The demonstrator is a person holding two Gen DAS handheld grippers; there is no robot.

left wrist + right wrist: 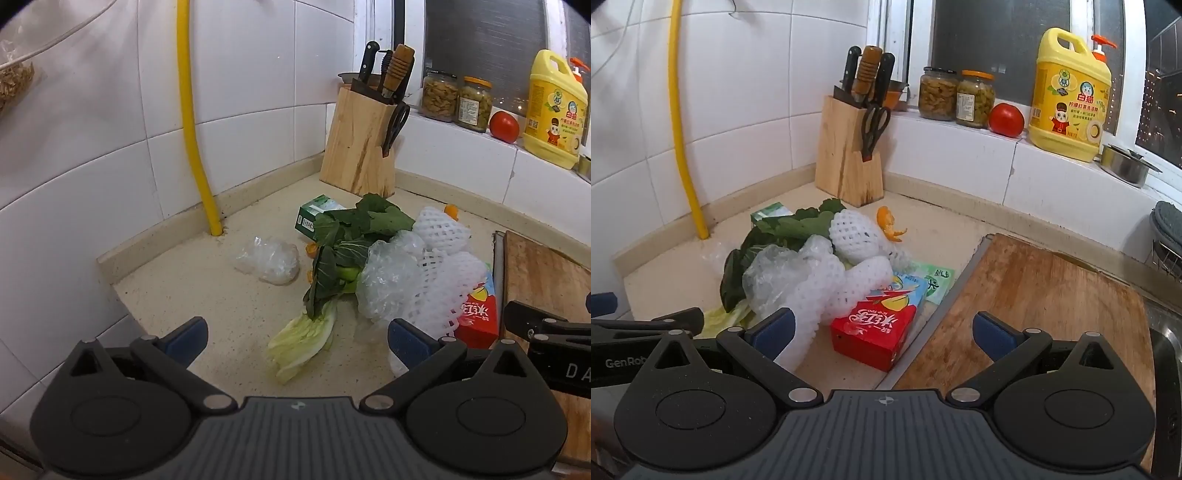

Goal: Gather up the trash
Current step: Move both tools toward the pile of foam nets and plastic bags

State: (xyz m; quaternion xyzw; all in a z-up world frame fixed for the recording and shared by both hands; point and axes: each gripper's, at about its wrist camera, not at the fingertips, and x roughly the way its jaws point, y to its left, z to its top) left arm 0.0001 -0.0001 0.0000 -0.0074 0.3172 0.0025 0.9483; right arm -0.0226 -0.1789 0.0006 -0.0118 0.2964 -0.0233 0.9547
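Trash pile sits mid-surface, a speckled beige stone top in a tiled corner. Contents: white foam fruit netting, soft lattice; crinkled clear plastic bags; limp dark greens with a pale cabbage leaf; orange peel; green carton; glossy red drink box with Chinese print, nearest of the heap. A worn wooden cutting board lies to the right. Far: pale wood knife block, two glass jars, tomato, yellow detergent jug with cartoon label.

Left hand-held gripper: jaws fully spread, blue pads, nothing held, above the cabbage leaf. Right hand-held gripper: equally wide, empty, straddling the red box and the board's edge.
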